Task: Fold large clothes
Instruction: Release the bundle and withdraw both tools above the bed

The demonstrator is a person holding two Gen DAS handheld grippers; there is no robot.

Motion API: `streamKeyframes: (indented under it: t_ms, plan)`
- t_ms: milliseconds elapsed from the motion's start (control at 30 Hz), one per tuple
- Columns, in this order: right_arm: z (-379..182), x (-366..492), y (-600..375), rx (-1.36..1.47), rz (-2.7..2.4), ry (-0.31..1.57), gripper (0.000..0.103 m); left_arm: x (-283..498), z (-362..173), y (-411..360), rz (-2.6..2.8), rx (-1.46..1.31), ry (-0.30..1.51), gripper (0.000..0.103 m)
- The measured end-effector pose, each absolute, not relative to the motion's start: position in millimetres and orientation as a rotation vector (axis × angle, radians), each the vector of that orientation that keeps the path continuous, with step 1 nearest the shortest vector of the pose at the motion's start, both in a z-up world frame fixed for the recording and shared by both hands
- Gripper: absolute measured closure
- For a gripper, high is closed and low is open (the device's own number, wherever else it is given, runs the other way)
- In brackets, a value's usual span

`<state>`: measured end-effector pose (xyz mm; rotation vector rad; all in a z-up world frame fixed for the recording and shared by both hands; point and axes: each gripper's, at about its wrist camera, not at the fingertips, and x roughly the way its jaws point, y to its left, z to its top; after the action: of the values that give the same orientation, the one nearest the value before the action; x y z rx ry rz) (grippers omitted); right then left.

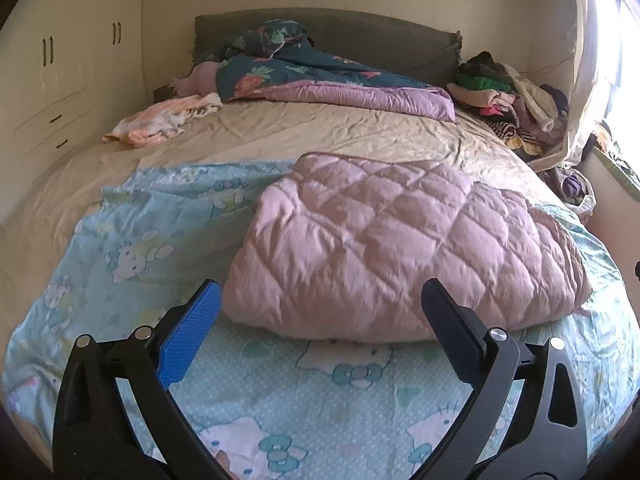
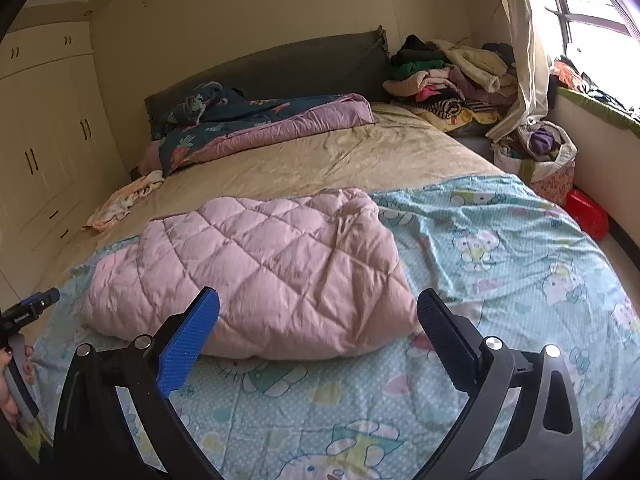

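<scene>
The pink quilted coat (image 1: 400, 248) lay folded on the blue cartoon sheet (image 1: 160, 216) on the bed (image 1: 280, 136) — the left tool (image 1: 320, 292) and right tool (image 2: 318, 300) both gaped wide, empty, just short of it.

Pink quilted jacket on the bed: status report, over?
Left gripper open, right gripper open, both empty. Pink quilted jacket lies folded in a bundle on the blue cartoon sheet, untouched. Nothing in the way.
</scene>
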<state>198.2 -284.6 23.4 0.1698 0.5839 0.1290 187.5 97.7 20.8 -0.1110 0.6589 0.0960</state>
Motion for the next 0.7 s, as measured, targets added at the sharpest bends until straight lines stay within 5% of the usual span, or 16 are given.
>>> streamKeyframes:
  t_ms: [700]
  plan:
    - [-35,189,-280,0.304,0.099,0.728,0.004,174,-28,114,0.099,-0.164,0.751,0.009]
